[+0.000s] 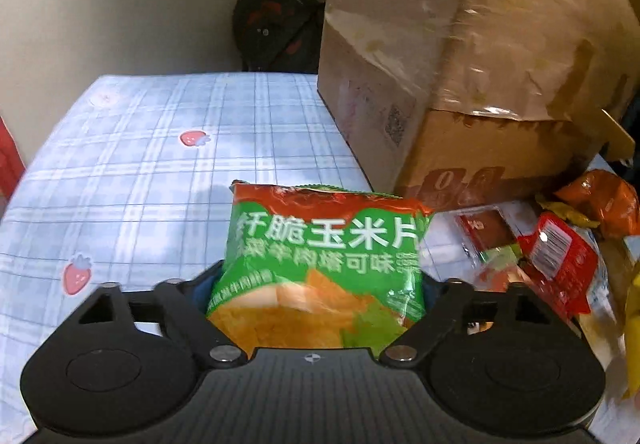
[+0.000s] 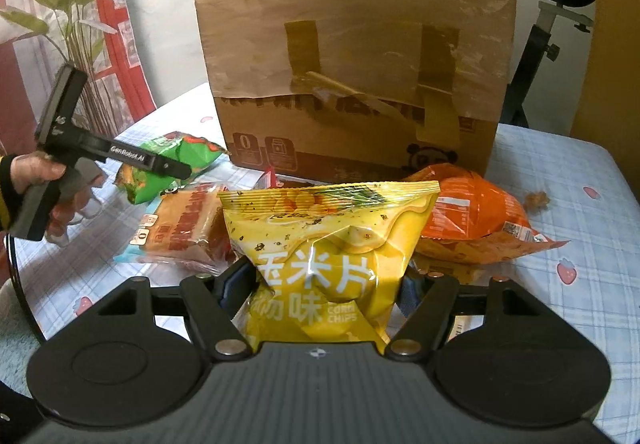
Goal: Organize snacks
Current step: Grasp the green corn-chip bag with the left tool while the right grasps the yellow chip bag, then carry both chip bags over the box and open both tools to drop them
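A green and red corn-chips bag [image 1: 328,244] stands upright between the jaws of my left gripper [image 1: 320,276], whose pads press on its lower sides. From the right wrist view, the left gripper [image 2: 176,167] is at the left in a person's hand [image 2: 36,171], with the green bag [image 2: 192,153] at its tip, just left of the box. My right gripper [image 2: 324,276] is shut on a yellow corn-chips bag [image 2: 332,228], pinched at its lower half and held upright in front of the snack pile.
A large taped cardboard box [image 2: 352,63] stands on the blue checked strawberry tablecloth [image 1: 140,163]. In front of it lie an orange bag [image 2: 472,215], a wrapped pastry pack [image 2: 184,224] and red packets [image 1: 560,260]. A plant [image 2: 68,3] and an exercise bike [image 1: 280,15] stand behind.
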The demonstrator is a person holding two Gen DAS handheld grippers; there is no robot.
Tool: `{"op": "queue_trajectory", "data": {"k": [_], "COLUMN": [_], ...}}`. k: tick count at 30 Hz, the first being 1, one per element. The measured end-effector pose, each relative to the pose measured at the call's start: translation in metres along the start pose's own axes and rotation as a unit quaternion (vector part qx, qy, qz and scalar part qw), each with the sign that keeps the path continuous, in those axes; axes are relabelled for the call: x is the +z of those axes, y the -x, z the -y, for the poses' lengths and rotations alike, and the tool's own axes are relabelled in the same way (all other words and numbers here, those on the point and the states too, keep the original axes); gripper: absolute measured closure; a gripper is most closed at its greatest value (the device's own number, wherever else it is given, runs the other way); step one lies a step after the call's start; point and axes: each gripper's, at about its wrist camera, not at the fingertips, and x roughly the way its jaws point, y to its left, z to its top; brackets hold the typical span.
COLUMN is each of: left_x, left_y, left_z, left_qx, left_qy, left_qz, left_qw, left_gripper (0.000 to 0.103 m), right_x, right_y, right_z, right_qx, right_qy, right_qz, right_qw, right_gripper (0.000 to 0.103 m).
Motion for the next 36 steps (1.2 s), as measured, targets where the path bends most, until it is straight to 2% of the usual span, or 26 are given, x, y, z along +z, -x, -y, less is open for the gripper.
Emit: {"op": "queue_trajectory", "data": {"k": [4,8,13,18,26,29,32,36], "left_x": [-0.010,-0.012,0.003,0.038,0.115,0.147,0.180,0.220], "left_y": [0.021,0.056,0.095,0.130,0.165,0.162,0.143,0.106], "left_z": [0.000,-0.003,0.007,0.026,0.074,0.097,0.119,0.138], "left_qx": [0.019,0.030,0.038,0.062,0.042,0.041,0.043,0.050], "left_qy": [0.000,0.028,0.026,0.013,-0.007,-0.018,-0.028,-0.023], "left_qz": [0.018,0.051,0.085,0.135,0.221,0.246,0.254,0.234], "left_qw": [0.9997,0.9978,0.9953,0.9889,0.9744,0.9683,0.9659,0.9705], "left_gripper": [0.021,0.021,0.021,0.021,0.021,0.021,0.021,0.021], "right_x": [-0.001,-0.001,0.012,0.048,0.130,0.161,0.181,0.199], "right_y": [0.002,0.005,0.014,0.035,0.059,0.055,0.042,0.012], "right_z": [0.000,0.000,-0.002,0.001,0.019,0.026,0.031,0.036], "right_qx": [0.006,0.010,0.017,0.025,-0.001,-0.031,-0.067,-0.103], "right_qy": [-0.002,-0.002,0.017,0.026,0.054,0.064,0.071,0.068], "right_qz": [0.008,0.018,0.045,0.104,0.205,0.247,0.275,0.273], "right_qw": [1.000,1.000,0.999,0.994,0.977,0.966,0.957,0.954], "right_gripper": [0.031,0.031,0.031,0.031,0.031,0.031,0.031,0.031]}}
